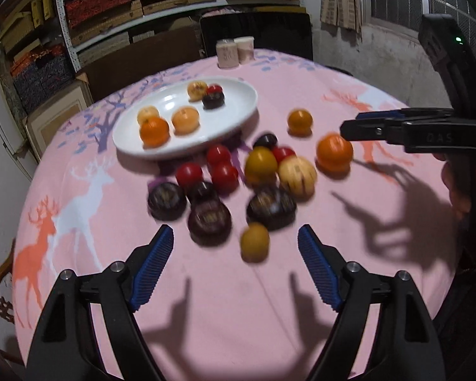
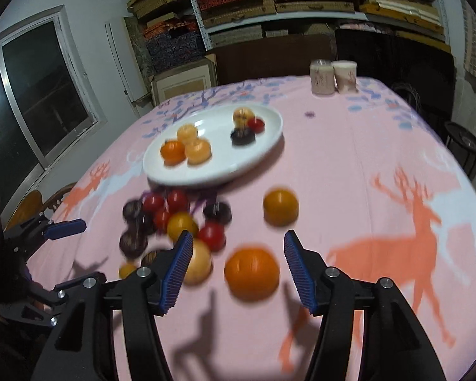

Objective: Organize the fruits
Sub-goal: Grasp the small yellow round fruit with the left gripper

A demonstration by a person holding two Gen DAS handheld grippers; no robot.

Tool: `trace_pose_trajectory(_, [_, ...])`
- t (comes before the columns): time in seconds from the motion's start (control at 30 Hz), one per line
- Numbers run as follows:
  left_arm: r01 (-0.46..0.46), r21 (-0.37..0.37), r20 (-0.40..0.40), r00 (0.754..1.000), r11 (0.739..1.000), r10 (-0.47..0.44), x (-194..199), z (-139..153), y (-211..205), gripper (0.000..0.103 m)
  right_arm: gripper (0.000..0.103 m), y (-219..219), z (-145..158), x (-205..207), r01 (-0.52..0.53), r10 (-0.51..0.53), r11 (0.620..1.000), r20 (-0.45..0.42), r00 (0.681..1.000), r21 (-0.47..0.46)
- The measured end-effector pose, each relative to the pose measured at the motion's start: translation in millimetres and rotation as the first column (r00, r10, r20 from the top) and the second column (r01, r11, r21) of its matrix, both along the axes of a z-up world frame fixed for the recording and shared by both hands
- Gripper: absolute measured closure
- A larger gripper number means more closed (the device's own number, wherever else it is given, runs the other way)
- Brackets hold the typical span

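We judge the pick-up step: our right claw (image 2: 234,255), spread and empty, frames an orange (image 2: 251,273); next, close, then carry to the plate (image 2: 174,171). Left claw (image 1: 234,266) also released.

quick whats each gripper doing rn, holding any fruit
Left gripper: open, holding nothing, above the small yellow fruit.
Right gripper: open, holding nothing, the big orange between its fingers, ungripped.

One white plate (image 1: 187,146) held six fruits: one orange (image 1: 154,130), three pale peach ones (image 1: 185,120), one red (image 1: 214,89), one dark purple (image 1: 213,100). Loose on the counter (image 1: 238,301): two oranges (image 1: 334,151), four red (image 1: 189,173), about five dark purple (image 1: 166,200), two yellow (image 1: 261,165), one pale striped (image 1: 297,175). Two cups (image 1: 234,51) stood at back.
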State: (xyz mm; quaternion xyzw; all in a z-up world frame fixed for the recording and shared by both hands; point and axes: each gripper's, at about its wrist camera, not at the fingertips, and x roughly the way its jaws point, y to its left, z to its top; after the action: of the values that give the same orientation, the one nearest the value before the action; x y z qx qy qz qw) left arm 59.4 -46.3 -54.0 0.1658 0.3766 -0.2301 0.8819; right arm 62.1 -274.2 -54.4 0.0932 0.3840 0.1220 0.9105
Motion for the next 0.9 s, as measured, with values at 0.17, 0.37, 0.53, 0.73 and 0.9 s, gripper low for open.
trace_pose_trajectory(0.17, [-0.064,-0.062,-0.085,0.995,0.996,0.059,9.2,-20.1,2.0,0.025,0.043,5.1,-13.6,-26.3,0.009,-0.008,1.0,-0.029,1.0,0.01])
trace_pose_trajectory(0.37, [-0.09,-0.044,-0.145,0.986,0.995,0.083,22.2,-37.7,-7.5,0.061,0.043,8.7,-7.9,-41.4,0.013,-0.013,1.0,0.004,1.0,-0.019])
trace_pose_trajectory(0.53, [-0.079,-0.078,-0.103,0.992,0.994,0.071,17.6,-32.1,-5.7,0.079,0.043,5.1,-10.8,-41.6,0.027,-0.027,0.999,-0.004,1.0,-0.021])
trace_pose_trajectory(0.73, [-0.079,-0.119,-0.096,0.993,0.99,0.068,15.4,-28.2,-1.5,0.079,0.043,6.7,-14.5,-40.6,0.021,-0.022,0.999,-0.009,1.0,-0.031])
trace_pose_trajectory(0.9, [-0.088,-0.121,-0.097,0.992,0.989,0.076,16.7,-27.9,-1.1,0.079,0.043,7.1,-19.4,-36.4,0.024,-0.026,0.999,-0.027,0.999,-0.039])
